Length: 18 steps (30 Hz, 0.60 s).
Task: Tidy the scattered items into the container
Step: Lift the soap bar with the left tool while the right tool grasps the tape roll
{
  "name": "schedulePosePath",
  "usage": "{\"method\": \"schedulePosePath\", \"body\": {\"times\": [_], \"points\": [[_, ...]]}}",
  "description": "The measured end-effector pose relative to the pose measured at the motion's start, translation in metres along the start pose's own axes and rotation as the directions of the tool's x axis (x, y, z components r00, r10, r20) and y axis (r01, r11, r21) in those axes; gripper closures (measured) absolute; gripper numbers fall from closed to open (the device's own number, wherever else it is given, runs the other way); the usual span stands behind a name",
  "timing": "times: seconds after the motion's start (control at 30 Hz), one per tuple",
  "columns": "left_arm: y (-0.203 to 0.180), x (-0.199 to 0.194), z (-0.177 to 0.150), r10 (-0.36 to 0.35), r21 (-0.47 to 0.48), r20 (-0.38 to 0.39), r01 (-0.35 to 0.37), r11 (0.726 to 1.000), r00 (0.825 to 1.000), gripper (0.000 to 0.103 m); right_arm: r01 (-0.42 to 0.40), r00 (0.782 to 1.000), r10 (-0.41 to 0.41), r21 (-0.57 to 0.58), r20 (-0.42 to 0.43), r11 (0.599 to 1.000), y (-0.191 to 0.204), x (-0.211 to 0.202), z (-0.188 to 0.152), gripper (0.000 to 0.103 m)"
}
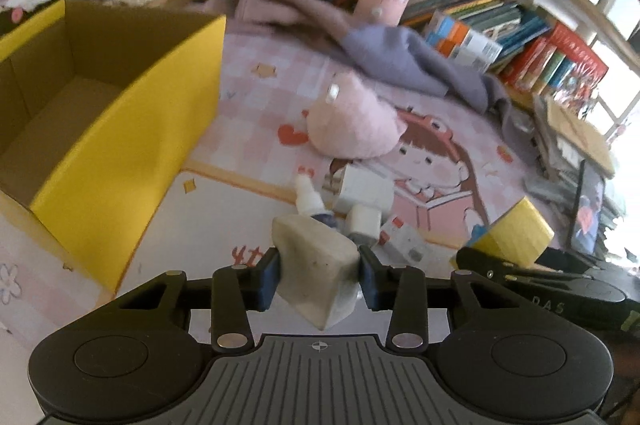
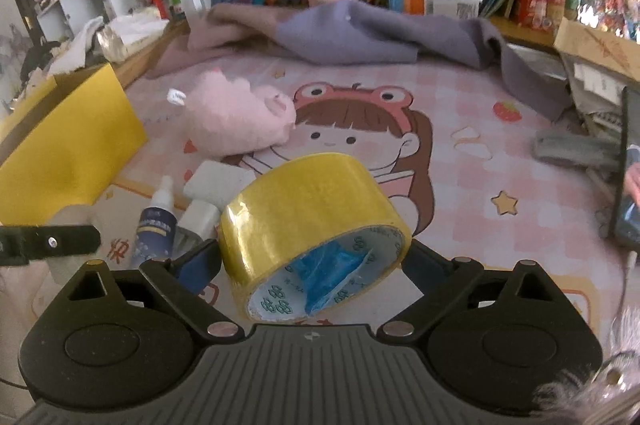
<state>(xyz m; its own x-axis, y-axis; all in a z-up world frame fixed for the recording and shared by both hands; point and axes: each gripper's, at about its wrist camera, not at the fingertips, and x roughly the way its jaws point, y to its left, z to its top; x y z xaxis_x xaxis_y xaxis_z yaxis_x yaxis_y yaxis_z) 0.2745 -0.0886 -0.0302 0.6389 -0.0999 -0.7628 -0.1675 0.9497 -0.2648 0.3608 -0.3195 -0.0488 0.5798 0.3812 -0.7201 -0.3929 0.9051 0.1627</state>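
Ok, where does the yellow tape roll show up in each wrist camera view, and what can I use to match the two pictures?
Left wrist view: the yellow tape roll sits at right of centre, held by the right gripper.
Right wrist view: the tape roll fills the lower centre, clamped between the fingers.
Shared landmark: the pink plush toy lying on the cartoon mat.

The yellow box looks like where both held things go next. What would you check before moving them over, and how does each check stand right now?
1. Left gripper shut on the beige block: ok.
2. Right gripper shut on the yellow tape roll: ok.
3. Yellow box open on top, with room inside: ok.
4. Path from block to box free of things: ok.
5. Tape sits level in the fingers: not ok, tilted.
6. Grip firm enough to carry: cannot tell.
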Motion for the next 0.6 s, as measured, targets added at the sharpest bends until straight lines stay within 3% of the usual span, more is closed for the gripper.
{"method": "schedulePosePath", "body": {"times": [0.3,0.47,0.6], "points": [[-0.01,-0.015,-0.009,-0.043,0.048,0.033,0.041,0.998,0.999,0.065,-0.005,1.0,0.004,0.034,0.019,0.999,-0.006,-0.02,-0.008,0.006],[-0.012,-0.02,-0.011,-0.054,0.05,0.052,0.052,0.997,0.997,0.065,-0.077,0.992,0.069,0.066,0.109,0.995,-0.008,-0.035,-0.006,0.006],[-0.015,-0.023,-0.012,-0.055,0.064,0.059,0.051,0.997,0.997,0.065,0.042,0.997,-0.044,-0.032,-0.068,0.999,0.002,-0.012,-0.01,0.006]]}}
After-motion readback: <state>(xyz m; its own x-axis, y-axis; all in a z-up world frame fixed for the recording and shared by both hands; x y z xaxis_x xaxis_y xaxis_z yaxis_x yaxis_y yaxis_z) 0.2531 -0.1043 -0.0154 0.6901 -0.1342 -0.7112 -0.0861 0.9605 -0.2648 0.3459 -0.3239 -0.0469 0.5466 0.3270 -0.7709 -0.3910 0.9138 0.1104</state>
